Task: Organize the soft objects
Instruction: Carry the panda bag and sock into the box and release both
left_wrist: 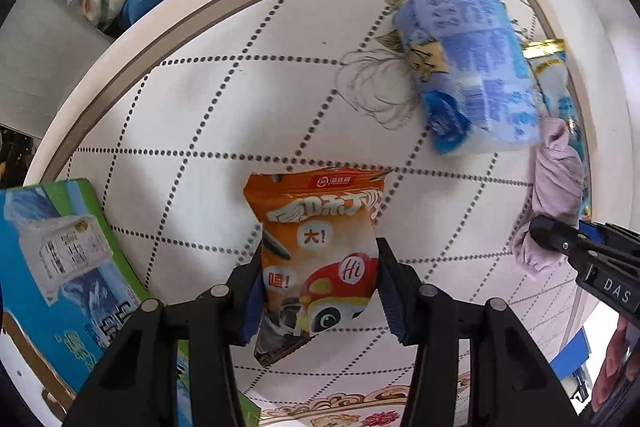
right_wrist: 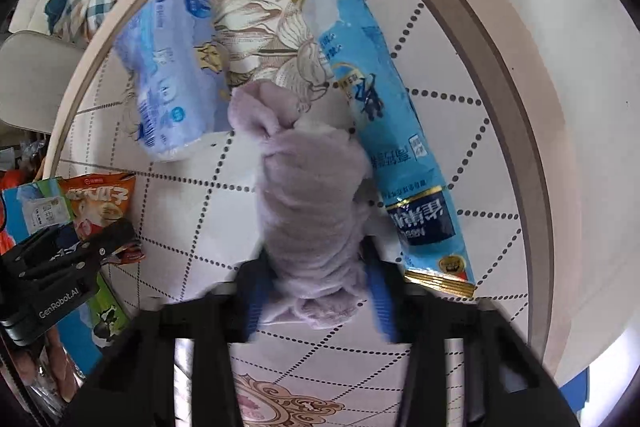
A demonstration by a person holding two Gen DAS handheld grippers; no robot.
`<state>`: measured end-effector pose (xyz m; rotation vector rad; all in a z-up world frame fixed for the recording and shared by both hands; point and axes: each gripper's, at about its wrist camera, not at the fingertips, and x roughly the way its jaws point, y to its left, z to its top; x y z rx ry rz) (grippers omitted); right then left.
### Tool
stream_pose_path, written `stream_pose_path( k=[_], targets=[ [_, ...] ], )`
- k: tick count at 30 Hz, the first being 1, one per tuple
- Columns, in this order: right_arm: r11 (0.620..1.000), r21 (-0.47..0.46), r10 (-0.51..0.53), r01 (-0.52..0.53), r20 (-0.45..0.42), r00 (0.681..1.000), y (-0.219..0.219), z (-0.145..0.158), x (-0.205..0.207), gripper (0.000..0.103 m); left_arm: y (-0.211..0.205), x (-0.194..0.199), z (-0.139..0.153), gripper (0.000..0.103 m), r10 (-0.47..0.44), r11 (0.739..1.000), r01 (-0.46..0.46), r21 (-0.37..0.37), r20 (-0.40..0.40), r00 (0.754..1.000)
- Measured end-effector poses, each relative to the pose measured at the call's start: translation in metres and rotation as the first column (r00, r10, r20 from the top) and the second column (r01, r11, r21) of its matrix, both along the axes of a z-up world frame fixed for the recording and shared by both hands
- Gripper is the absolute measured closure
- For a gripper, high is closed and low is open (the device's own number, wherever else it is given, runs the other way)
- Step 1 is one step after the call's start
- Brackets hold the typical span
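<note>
My left gripper [left_wrist: 318, 279] is clamped on the orange snack bag [left_wrist: 316, 255], whose long axis runs straight away from me. My right gripper [right_wrist: 316, 291] squeezes the lilac cloth [right_wrist: 312, 195], which likewise lies lengthwise pointing far. Only the right view shows the whole long blue packet [right_wrist: 384, 131] beside the cloth; the left view shows the box [left_wrist: 60, 267] fully.

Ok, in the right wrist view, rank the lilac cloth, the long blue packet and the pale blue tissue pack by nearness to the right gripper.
1. lilac cloth: between the right gripper pads, gripped.
2. long blue packet: just right of the cloth, its near end beside the right finger.
3. pale blue tissue pack: upper left, farthest.
</note>
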<state>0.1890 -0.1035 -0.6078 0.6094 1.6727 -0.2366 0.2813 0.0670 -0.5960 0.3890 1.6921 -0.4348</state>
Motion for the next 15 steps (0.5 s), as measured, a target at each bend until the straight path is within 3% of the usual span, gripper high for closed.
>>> stream_pose_path(
  k=[4, 8, 15],
  targets=[
    [1.0, 0.002, 0.016, -0.016, 0.048, 0.999, 0.015, 0.022, -0.01, 0.074, 0.006, -0.012, 0.021, 0.059, 0.01, 1.0, -0.009, -0.021, 0.049, 0.999],
    [0.998, 0.006, 0.065, -0.066, 0.128, 0.99, 0.048, 0.061, -0.014, 0.074, 0.034, -0.023, 0.065, 0.059, 0.09, 0.991, -0.08, -0.103, 0.099, 0.991],
    [0.98, 0.044, 0.179, -0.196, 0.255, 0.95, 0.132, 0.136, -0.023, 0.074, 0.122, -0.047, 0.15, 0.059, 0.266, 0.946, -0.22, -0.236, 0.184, 0.946]
  ],
)
